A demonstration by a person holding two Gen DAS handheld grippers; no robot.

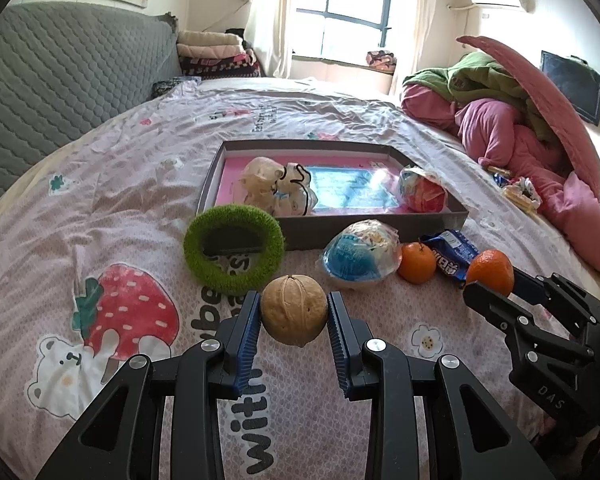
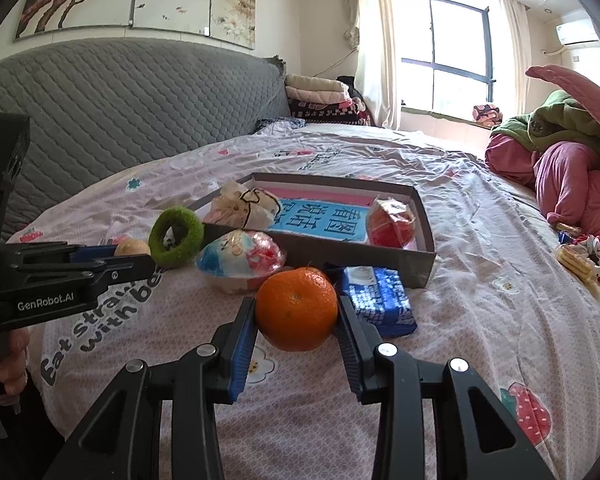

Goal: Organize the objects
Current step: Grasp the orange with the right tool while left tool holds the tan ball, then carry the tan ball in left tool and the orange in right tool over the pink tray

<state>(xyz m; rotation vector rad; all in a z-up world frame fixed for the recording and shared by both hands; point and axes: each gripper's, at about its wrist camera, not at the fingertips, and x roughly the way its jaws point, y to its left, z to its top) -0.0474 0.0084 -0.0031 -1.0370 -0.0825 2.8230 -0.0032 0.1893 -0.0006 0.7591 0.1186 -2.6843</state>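
Nearest to us, our left gripper [image 1: 294, 316] has its 2 blue ribbed pads pressed against a round tan walnut [image 1: 293, 309], jaws narrowed to the nut's width and the nut held off the bedsheet. Seen from the right wrist, that tool's black side reads "GenRobot.AI", and a hand [image 2: 14, 356] grips its handle at the left edge.

Our right gripper [image 2: 296, 316] clamps a glossy orange mandarin [image 2: 296, 309] in the same manner, jaws closed onto the fruit. In the left wrist view its black body shows the letters "DAS".

Beneath both lies the pink printed bedsheet [image 1: 140, 200], with a strawberry, a bear and the words "Eat straw…" and "with be…" partly hidden.

Just beyond sit a fuzzy green ring [image 1: 234, 249], a plastic-wrapped blue and white ball [image 1: 360, 256], a second mandarin [image 1: 417, 263] and a blue snack packet [image 2: 378, 300] whose print is too small to read.

Behind them the shallow grey cardboard box [image 1: 376, 228] holds a cream net pouch [image 1: 276, 188], a wrapped red ball [image 1: 422, 190] and a blue card bearing the characters 看图说话.

Farthest off are the grey quilted headboard [image 1: 60, 80], a heap of pink and green bedding [image 1: 500, 120] and the window [image 1: 348, 8].
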